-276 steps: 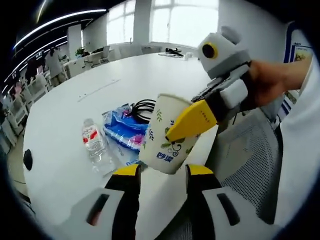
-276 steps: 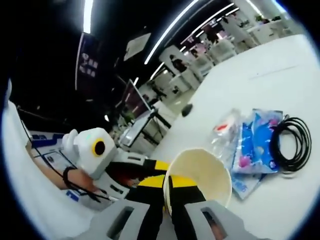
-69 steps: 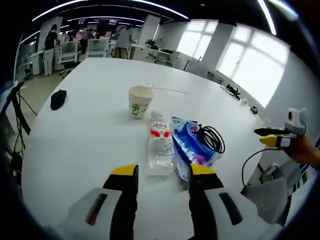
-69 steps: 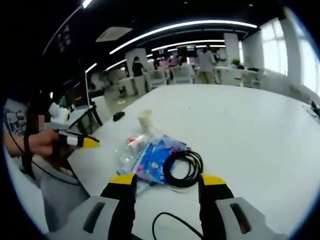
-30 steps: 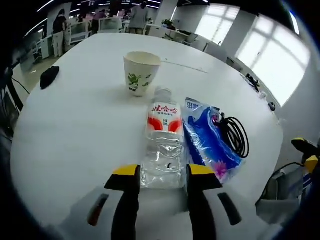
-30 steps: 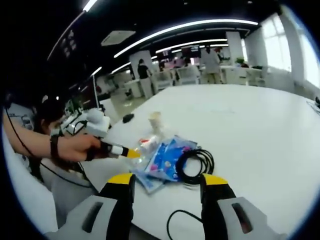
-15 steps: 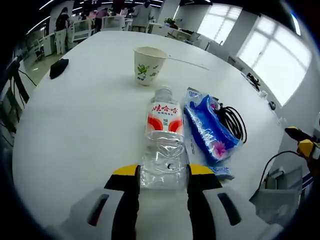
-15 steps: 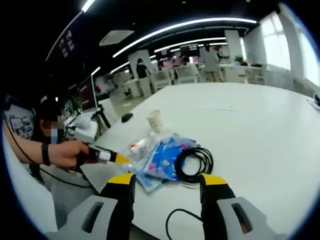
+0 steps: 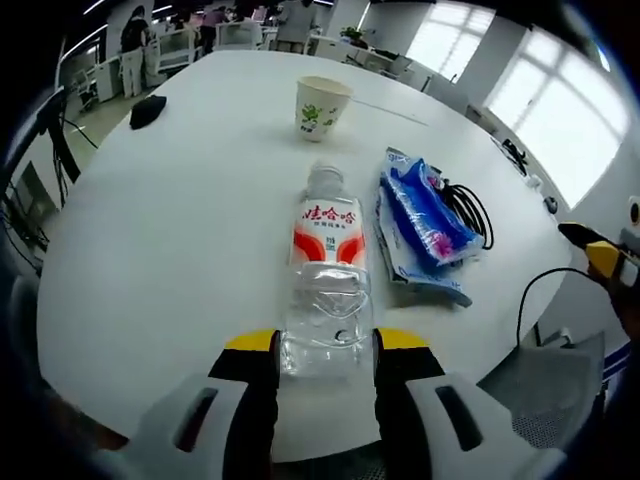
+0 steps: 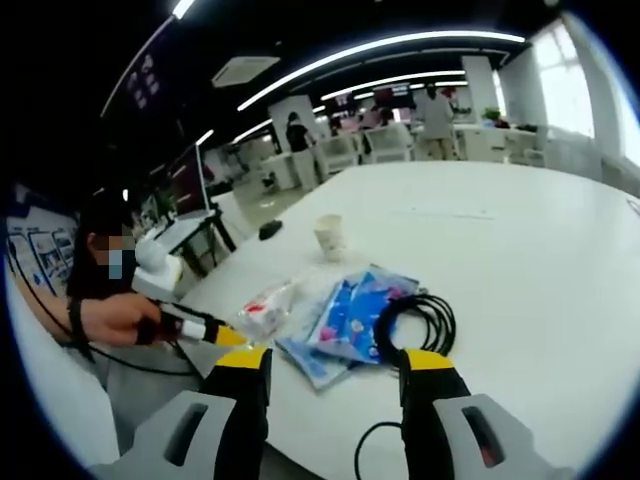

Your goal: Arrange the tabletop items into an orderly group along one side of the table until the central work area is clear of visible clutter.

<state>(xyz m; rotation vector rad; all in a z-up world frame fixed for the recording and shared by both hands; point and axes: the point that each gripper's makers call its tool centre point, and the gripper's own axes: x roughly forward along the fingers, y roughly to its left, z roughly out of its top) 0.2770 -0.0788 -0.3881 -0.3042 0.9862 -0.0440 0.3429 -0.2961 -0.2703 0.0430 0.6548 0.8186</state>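
Note:
My left gripper point(image 9: 325, 345) is shut on the base of a clear water bottle point(image 9: 326, 270) with a red and white label, its cap pointing away from me. A paper cup point(image 9: 322, 106) stands upright farther out on the white table point(image 9: 170, 240). A blue plastic packet point(image 9: 425, 222) lies right of the bottle with a coiled black cable point(image 9: 470, 212) against its far side. My right gripper point(image 10: 335, 362) is open, with nothing between its jaws, near the table edge in front of the packet point(image 10: 358, 318) and cable point(image 10: 415, 322). In the right gripper view the left gripper point(image 10: 215, 334) holds the bottle point(image 10: 265, 310) off to the left, and the cup point(image 10: 330, 237) stands behind.
A black mouse point(image 9: 148, 110) lies near the table's far left edge. A thin cable point(image 9: 535, 300) hangs off the right edge, above a grey mesh chair point(image 9: 545, 385). Desks, chairs and people stand in the room behind. The far half of the table point(image 10: 520, 240) is bare.
The bottle has stayed fixed between the left jaws while the cup, packet and cable have slid farther off; the left gripper has drawn back with it. My right gripper has stayed open.

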